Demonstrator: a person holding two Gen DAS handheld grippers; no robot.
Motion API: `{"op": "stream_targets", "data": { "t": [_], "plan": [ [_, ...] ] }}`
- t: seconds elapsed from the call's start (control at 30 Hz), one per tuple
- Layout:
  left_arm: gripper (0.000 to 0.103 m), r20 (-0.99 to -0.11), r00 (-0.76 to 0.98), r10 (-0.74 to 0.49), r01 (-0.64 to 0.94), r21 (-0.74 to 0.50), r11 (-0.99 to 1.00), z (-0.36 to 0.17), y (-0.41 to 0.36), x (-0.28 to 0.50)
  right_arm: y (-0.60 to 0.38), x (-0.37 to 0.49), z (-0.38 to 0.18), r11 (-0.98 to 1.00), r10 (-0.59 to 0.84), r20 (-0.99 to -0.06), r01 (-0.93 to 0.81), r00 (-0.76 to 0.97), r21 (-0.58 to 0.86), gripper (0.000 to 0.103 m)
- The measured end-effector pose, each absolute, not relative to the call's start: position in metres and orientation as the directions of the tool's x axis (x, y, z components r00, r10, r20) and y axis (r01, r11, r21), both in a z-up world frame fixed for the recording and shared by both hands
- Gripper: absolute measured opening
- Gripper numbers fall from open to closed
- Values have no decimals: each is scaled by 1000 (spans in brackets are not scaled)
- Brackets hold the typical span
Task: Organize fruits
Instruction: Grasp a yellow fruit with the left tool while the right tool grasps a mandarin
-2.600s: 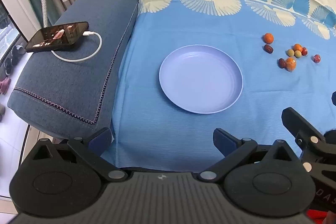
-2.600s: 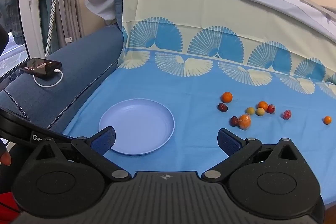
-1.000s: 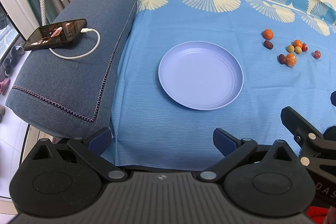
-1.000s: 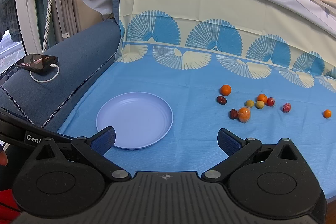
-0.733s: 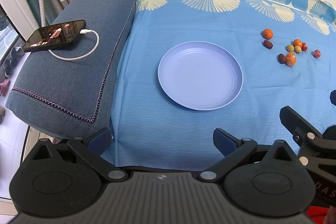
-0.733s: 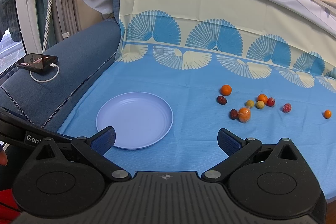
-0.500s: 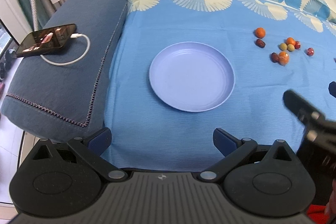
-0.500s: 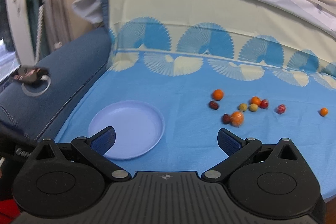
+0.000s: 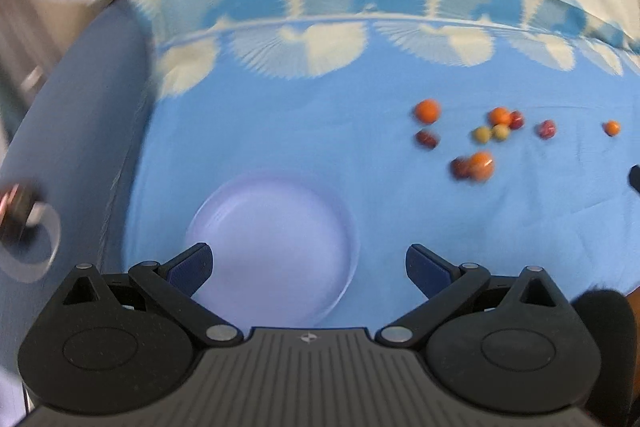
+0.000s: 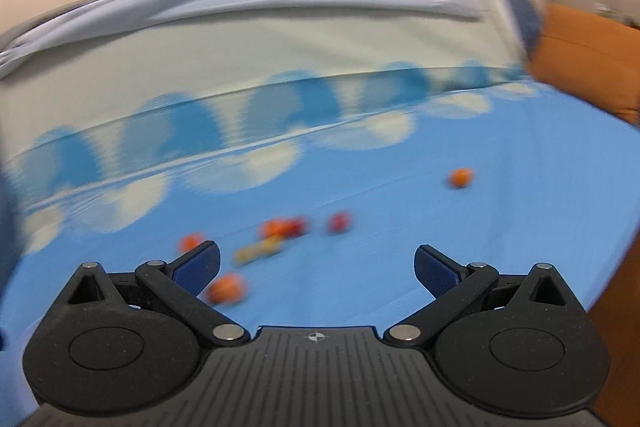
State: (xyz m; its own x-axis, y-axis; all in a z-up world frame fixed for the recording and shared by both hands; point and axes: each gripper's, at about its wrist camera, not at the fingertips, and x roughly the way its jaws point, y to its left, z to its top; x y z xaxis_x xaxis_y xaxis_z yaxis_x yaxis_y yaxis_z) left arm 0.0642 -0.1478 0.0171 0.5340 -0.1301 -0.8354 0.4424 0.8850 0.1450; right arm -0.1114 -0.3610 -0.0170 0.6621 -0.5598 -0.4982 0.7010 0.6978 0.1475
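A pale lilac plate (image 9: 276, 219) lies empty on the blue cloth, just ahead of my left gripper (image 9: 307, 267), which is open and empty. Several small orange, red and yellow-green fruits (image 9: 482, 135) lie scattered on the cloth to the plate's far right. In the blurred right wrist view my right gripper (image 10: 317, 269) is open and empty, with the same fruits (image 10: 280, 229) ahead and left of it; one orange fruit (image 10: 227, 287) lies close to its left finger, and a lone orange fruit (image 10: 460, 177) lies far right.
A blue sofa armrest (image 9: 68, 147) rises on the left, with a phone and white cable (image 9: 24, 219) on it. The patterned cloth (image 9: 360, 19) climbs the backrest behind. An orange cushion (image 10: 588, 59) stands at the right end.
Both grippers have swung fast to the right and the views are blurred. The plate now sits close under my left gripper. The right view has turned past the plate onto the fruits.
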Motion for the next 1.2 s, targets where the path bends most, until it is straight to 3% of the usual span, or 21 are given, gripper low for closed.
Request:
{"op": "stream_targets", "data": {
  "t": [0.23,0.4,0.7,0.77,0.83,0.87,0.9,1.2],
  "plan": [
    [103,-856,479,-195,622,174,763,-23,-280,130,-509,-99,-61,505,-696,-506,849,509,158,103],
    [103,-891,388,-235,727,139,672,-76,-353,166,-603,-60,-118,492,-639,-577,847,508,201,102],
    [101,-930,318,-184,846,191,497,-154,-434,196,-695,16,-196,430,-659,-649,898,381,90,102],
    [81,-935,301,-190,873,190,449,-163,-440,196,-709,22,-205,412,-644,-673,906,364,96,102],
    [42,-937,273,-218,891,160,424,-165,-440,193,-713,20,-207,388,-664,-664,918,343,87,92],
    [27,-939,236,-248,900,115,421,-163,-437,192,-710,20,-206,378,-697,-638,924,327,61,52],
    [28,-941,221,-257,901,96,422,-161,-437,191,-709,22,-206,385,-708,-633,922,314,26,40],
    [28,-880,277,-386,866,55,498,-91,-410,172,-664,-22,-155,415,-708,-567,897,422,150,40]
  ]
}}
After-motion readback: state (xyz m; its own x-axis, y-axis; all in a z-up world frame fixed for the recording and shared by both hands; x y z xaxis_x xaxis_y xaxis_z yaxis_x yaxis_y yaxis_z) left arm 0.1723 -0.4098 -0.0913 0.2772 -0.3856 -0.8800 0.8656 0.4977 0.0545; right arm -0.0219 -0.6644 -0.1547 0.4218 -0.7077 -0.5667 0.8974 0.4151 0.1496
